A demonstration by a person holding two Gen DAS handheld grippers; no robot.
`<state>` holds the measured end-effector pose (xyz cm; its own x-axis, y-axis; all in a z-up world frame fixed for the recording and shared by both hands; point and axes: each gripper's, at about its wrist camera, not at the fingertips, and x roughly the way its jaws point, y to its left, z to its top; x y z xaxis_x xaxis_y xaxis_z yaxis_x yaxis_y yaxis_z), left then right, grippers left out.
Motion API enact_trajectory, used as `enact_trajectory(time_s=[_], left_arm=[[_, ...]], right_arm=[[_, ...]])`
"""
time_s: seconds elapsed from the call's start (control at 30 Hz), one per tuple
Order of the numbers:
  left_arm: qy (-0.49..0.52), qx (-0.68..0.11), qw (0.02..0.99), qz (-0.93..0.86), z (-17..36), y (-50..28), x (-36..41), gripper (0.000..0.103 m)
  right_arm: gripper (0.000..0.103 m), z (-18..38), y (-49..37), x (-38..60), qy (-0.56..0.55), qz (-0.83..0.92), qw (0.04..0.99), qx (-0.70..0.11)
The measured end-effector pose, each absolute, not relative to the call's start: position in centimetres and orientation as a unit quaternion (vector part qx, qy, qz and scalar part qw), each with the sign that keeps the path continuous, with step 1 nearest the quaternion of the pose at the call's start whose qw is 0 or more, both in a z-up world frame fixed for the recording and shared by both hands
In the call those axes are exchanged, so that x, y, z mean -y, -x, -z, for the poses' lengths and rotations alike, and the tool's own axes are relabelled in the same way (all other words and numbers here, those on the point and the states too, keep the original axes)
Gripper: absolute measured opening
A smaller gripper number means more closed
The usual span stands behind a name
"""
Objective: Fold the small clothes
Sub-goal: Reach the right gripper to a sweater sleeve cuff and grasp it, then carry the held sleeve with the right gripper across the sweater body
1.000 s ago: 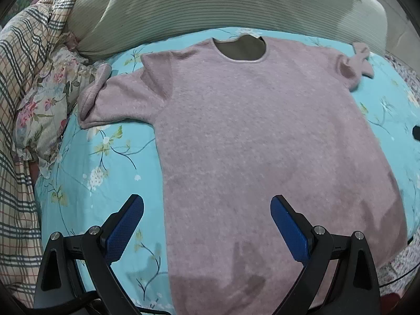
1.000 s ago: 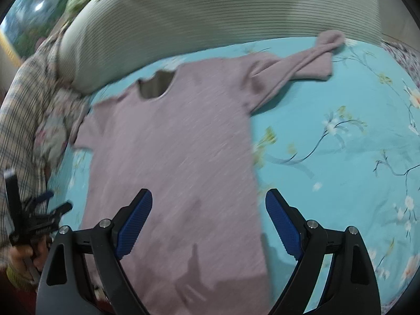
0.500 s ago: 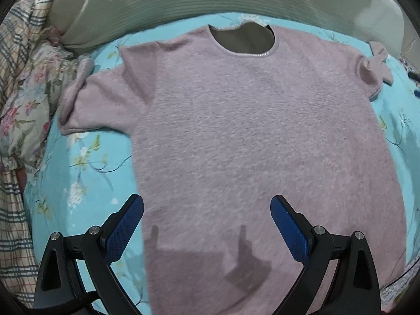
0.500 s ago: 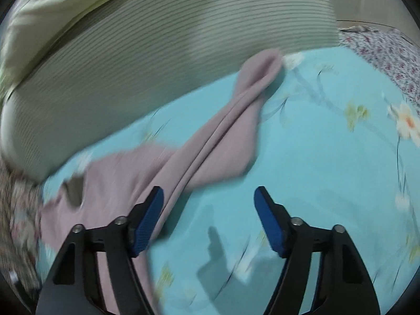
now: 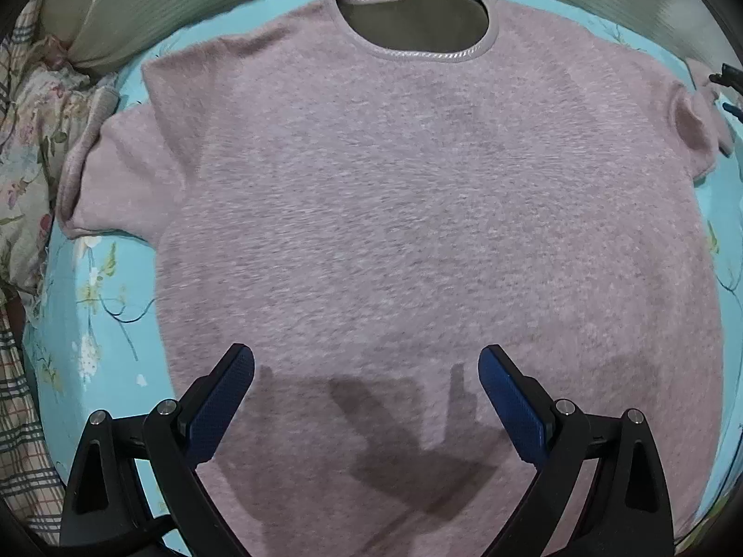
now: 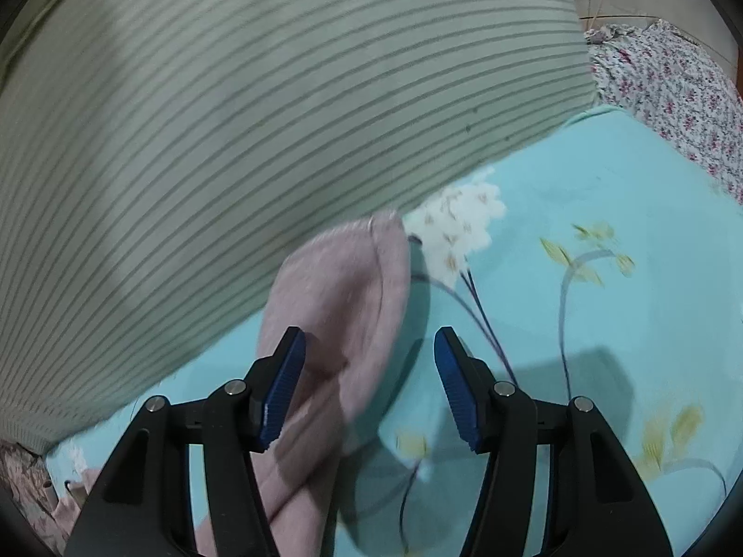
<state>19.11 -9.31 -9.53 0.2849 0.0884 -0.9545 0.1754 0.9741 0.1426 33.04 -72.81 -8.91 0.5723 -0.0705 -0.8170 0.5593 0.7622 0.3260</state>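
Observation:
A pink fuzzy short-sleeved top (image 5: 418,213) lies spread flat on a turquoise floral bedsheet (image 5: 97,306), neck hole toward the far side. My left gripper (image 5: 367,390) hovers open over its lower middle, nothing between the fingers. In the right wrist view the top's right sleeve (image 6: 343,306) lies bunched and folded on the sheet. My right gripper (image 6: 369,385) sits low over it, jaws closing, with the sleeve's end between the blue pads (image 6: 283,385) but not visibly pinched. The right gripper's tip shows at the far right edge of the left wrist view.
A big green striped pillow (image 6: 241,106) lies close behind the sleeve and along the top's collar (image 5: 418,46). Floral and plaid bedding (image 5: 28,148) piles up on the left. A pink-flowered cloth (image 6: 673,88) lies at the far right.
My right gripper swept right from the top's body to the sleeve end, dropped closer, and narrowed its jaws. My left gripper moved forward and lower over the top, still open.

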Motion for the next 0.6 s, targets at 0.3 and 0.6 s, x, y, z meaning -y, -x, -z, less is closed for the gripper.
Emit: enact_trajectory(time_s=[0.3,0.6], left_arm=[[-0.102,-0.599,0.793,0.041,9.7,-19.9,10.5,0.098],[-0.07,-0.584,0.807,0.054,8.1,-19.8,8.5,0.098]], right_arm=[[0.006,4.3,-30.4,66.0,-0.274,0.09,0.865,-0.41],[0.006,0.9,-27.2,46.3,-0.318,-0.098,0.853,-0.401]])
